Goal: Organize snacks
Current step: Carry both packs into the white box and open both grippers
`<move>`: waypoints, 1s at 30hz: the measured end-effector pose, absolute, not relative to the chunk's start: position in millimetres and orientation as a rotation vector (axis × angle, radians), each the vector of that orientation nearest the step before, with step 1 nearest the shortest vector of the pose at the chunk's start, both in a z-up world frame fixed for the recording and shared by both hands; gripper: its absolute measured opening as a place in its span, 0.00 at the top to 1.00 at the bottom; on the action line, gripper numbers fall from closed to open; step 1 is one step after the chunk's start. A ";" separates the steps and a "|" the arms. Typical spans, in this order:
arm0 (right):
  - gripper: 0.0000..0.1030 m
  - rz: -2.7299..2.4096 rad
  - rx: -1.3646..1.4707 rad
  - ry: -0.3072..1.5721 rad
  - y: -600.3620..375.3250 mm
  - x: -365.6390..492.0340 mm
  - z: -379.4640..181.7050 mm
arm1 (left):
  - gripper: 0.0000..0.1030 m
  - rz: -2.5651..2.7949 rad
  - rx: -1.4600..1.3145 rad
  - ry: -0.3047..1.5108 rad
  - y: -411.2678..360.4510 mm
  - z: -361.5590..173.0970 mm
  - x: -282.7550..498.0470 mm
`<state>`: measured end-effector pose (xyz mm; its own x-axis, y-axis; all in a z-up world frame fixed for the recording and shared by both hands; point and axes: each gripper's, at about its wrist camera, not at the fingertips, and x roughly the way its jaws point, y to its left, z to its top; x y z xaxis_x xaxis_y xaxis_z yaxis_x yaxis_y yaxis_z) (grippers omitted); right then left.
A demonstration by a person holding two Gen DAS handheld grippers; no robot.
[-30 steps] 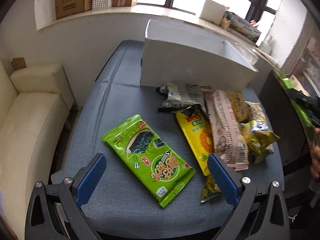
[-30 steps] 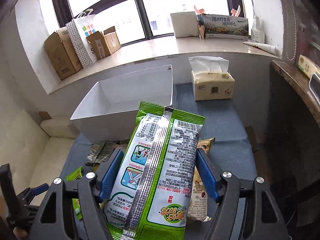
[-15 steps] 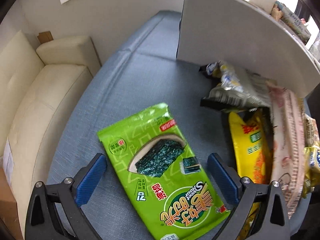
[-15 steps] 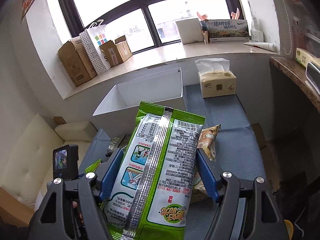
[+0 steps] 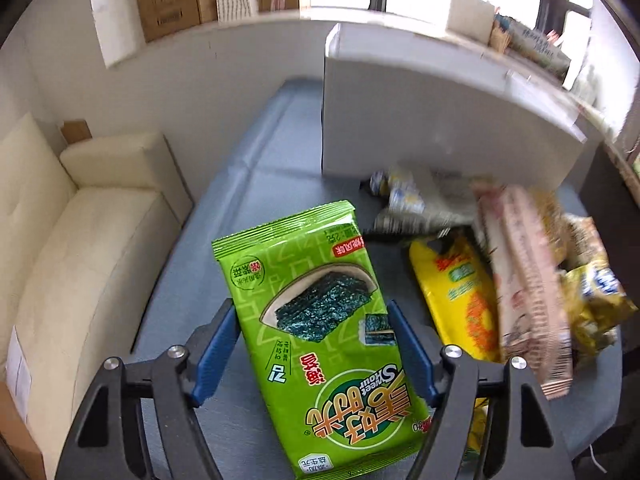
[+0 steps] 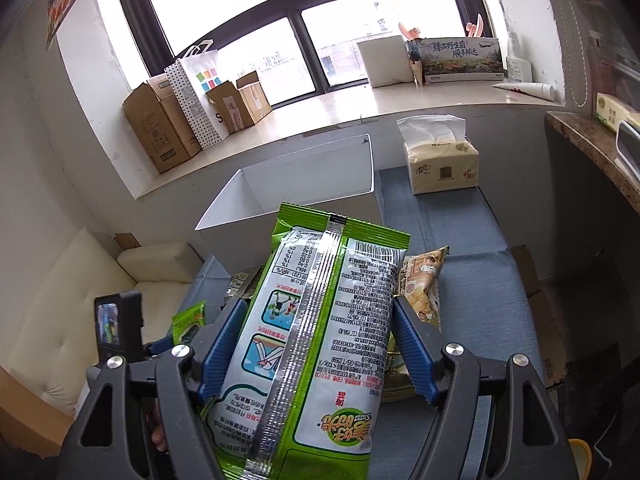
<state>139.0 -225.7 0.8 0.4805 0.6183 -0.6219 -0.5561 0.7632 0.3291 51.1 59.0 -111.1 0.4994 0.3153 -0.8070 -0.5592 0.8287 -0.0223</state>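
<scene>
The left gripper [image 5: 310, 354] pinches a green seaweed pack [image 5: 320, 332] at lower centre; the right gripper [image 6: 318, 350] pinches its twin [image 6: 316, 344]. Both look light, crinkly, slippery: hold mid-body between the fingers

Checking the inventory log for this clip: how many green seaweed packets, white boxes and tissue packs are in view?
Green foil seaweed packets: 2, one gripped in the left claw, the other in the right claw
White open-top box: 1
Beige soft tissue pack: 1
Total: 4
</scene>
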 end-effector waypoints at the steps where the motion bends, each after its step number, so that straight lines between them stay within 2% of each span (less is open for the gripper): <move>1: 0.25 0.720 0.090 0.791 -226.2 139.3 1.4 | 0.24 0.523 -0.296 0.871 57.6 -98.3 46.6; 7: 0.25 0.743 0.078 0.758 -216.4 148.8 8.4 | 0.24 0.401 -0.266 0.716 56.8 -33.0 49.7; 17: 0.25 0.794 0.051 0.692 -159.4 235.0 44.9 | 0.24 0.278 -0.259 0.636 91.6 59.1 145.1; 23: 0.25 0.837 0.074 0.766 -111.7 311.9 42.3 | 0.24 0.245 -0.223 0.726 111.8 55.7 230.4; 30: 0.25 0.808 -0.004 0.865 -67.5 367.0 15.3 | 0.23 0.220 -0.166 0.805 125.3 29.4 280.6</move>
<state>367.0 -67.5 15.3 0.3773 0.6307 -0.6782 -0.6336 0.7098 0.3076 280.6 125.3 29.4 0.6719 0.1319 -0.7288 -0.2576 0.9642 -0.0630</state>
